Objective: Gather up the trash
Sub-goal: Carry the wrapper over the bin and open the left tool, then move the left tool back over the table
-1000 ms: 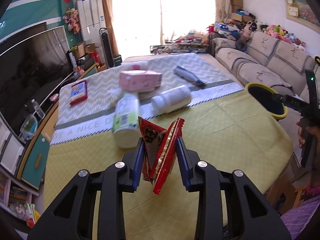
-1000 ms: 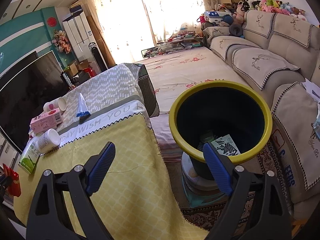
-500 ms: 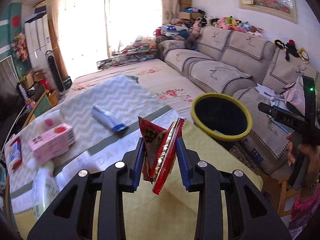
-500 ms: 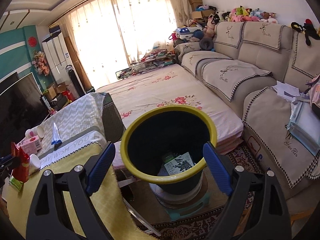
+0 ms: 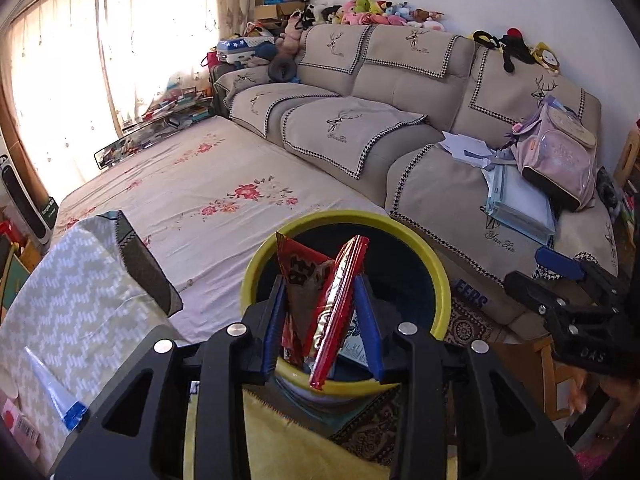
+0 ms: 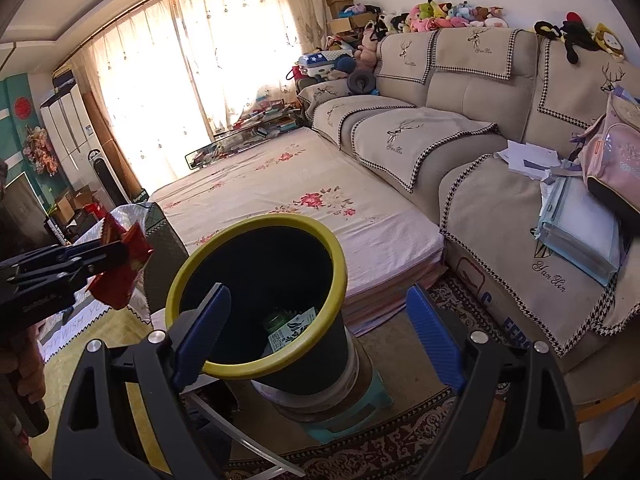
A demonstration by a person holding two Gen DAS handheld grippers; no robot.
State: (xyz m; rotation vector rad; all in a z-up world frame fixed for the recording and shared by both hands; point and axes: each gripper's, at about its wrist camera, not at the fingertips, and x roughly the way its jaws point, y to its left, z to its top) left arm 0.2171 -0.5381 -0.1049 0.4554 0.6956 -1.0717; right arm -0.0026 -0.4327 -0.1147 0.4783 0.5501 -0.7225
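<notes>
The left gripper (image 5: 322, 312) clamped a red wrapper (image 5: 320, 304) at lower centre, facing the bin (image 5: 434, 264). The right gripper (image 6: 318, 336) hung wide open and empty. Judged next: advance over the bin's opening, then release.

The left tool (image 5: 322, 312) has swung away from the desk with the yellow cloth (image 5: 288, 440) and toward the dark bin with the yellow rim (image 5: 432, 264). A second ago the crinkly red snack wrapper (image 5: 320, 300) it pinches sat in front of the bottles and the pink box on the desk; now the wrapper shows right in front of the bin's open mouth. In the right wrist view, the left tool (image 6: 120, 256) and the wrapper (image 6: 120, 268) have come in close by the bin's rim (image 6: 256, 224). The right tool (image 6: 316, 332) has turned too, so the bin now sits more to its left.
</notes>
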